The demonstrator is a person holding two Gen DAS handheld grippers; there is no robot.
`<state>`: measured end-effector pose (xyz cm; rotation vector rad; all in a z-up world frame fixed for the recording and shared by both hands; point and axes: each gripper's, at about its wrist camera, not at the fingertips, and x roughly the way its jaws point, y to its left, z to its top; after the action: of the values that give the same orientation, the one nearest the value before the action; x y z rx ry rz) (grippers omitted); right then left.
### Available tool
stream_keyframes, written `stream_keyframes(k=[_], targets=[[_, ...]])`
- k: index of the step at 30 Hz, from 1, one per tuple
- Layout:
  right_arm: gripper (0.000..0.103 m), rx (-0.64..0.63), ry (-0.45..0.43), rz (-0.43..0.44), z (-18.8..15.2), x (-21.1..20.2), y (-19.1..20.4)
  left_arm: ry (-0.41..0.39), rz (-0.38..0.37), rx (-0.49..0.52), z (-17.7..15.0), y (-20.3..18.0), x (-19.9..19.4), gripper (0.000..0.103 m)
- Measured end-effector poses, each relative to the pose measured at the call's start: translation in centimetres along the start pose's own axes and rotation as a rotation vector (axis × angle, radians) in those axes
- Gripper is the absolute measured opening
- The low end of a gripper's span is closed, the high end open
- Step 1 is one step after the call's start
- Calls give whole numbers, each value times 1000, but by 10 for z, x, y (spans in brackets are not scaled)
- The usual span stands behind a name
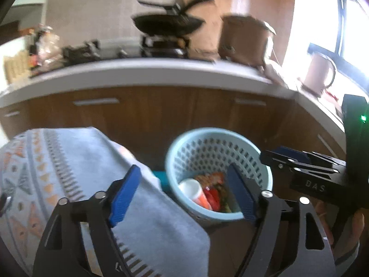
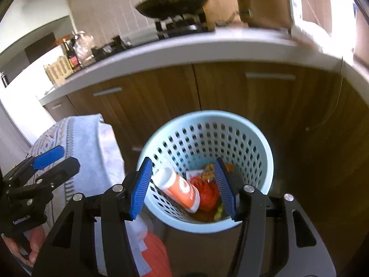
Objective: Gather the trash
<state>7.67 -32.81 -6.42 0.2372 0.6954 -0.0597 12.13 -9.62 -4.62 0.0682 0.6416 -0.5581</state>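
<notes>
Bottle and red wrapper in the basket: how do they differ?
The bottle is a rigid cylinder, orange with a white cap, lying tilted against the basket wall; the red wrapper is soft, crumpled and shapeless. The bottle rests higher up, while the wrapper sits lower, beside its base. Both lie inside the basket, held by neither gripper: the right gripper is open above them.

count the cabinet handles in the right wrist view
3. One on the left door, one on the right door, one far left by the counter end. More may be hidden behind the basket.
</notes>
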Motion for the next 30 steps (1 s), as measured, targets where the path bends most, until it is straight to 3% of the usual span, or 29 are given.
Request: stream_keyframes(k=[6,10,16,19,21,30], targets=[[63,-89,-149,-49,3,-33,44,-161,160,-36,-8,21,-57,95],[69,-107,-217,-65,4,-45,69,-242,320,-55,-19,43,-82,95],[70,-109,-354,-105,0,-56,96,-334,478,-86,-34,69,-91,95],[70,-124,-386,-134,-2,-56,110,-306,508,-86,-36,77,-86,95],[70,-127,-392,-147,-3,-55,115,-303,480,-102,-35,79,-91,95],[72,-100,-353,-172,-2,-32,112,-304,471,-105,-38,81,-91,95]])
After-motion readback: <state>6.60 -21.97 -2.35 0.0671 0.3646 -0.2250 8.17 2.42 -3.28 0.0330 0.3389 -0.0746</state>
